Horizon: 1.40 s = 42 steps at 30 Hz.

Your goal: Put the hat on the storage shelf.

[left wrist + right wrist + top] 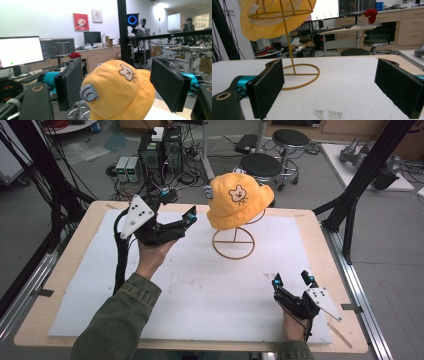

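Hat (239, 200), one yellow bucket hat with a bear face stitched on its crown, sits on top of a yellow wire stand (233, 243) toward the far middle of the surface (210, 285). The left tongs (177, 207) are held up in the air just left of the hat, jaws spread wide and holding nothing; in the left gripper view the hat (117, 92) shows between the two black pads (71, 82), apart from both, with a small grey ear patch on its side and the bear face higher up. The right tongs (292, 280) rest low at the near right of the surface, well apart from the hat, jaws also wide and empty. In the right gripper view the stand (294, 62) rises from its ring base on the white sheet, with the hat's brim (274, 20) above it.

No readable writing shows on the hat. Beyond the surface stand two round black stools (272, 157) and, on the floor, computer boxes (160, 150) with tangled cables. Two framed pictures (87, 18) hang on the far wall in the left gripper view, above two monitors (37, 50).
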Motion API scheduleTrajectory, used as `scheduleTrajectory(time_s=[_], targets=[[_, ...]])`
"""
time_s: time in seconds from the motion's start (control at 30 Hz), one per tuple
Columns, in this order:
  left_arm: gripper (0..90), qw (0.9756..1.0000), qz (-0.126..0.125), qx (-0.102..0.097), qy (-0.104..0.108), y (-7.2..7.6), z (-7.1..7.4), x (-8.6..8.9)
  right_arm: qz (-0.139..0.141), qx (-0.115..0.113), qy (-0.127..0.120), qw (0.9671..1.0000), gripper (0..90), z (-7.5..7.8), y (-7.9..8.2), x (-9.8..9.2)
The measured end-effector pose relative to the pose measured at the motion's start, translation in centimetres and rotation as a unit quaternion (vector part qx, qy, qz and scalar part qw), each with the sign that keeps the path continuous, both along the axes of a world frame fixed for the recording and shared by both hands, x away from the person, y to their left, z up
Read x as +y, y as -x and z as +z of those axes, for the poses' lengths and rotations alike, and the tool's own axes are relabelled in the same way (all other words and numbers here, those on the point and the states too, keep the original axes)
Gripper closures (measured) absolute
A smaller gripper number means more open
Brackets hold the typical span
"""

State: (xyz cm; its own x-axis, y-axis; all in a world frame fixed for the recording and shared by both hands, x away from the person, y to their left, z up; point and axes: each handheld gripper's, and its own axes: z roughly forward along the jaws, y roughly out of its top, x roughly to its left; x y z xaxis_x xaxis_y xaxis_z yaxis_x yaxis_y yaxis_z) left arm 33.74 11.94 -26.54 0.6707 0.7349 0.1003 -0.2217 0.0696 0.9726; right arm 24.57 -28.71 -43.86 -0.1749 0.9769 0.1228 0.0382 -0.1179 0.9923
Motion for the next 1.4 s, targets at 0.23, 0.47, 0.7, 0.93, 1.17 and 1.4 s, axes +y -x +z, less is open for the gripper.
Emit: scheduleTrajectory(time_s=[0.23,0.47,0.7,0.93,1.17,1.4], targets=[[26.0,0.9997,0.021,0.000,0.009,0.7,-0.5,2.2,0.001,0.003,-0.003,1.0000,7.8,0.0,0.0,0.1],[25.5,0.9988,0.049,0.004,0.005,1.8,-1.5,4.4,0.004,0.003,0.000,1.0000,7.8,0.0,0.0,0.1],[25.2,0.9973,0.072,0.011,0.007,2.7,-2.3,6.5,0.003,0.005,-0.003,1.0000,7.8,0.0,0.1,0.0],[24.7,0.9946,0.101,0.024,0.012,3.5,-3.7,9.2,0.002,0.006,-0.005,1.0000,7.8,0.0,0.1,0.0],[24.2,0.9899,0.133,0.039,0.026,4.2,-5.5,12.0,0.003,0.005,-0.002,1.0000,7.8,0.0,0.1,0.1],[23.6,0.9860,0.158,0.051,0.017,5.0,-7.2,13.8,0.002,0.006,-0.001,1.0000,7.8,0.0,0.0,0.1]])
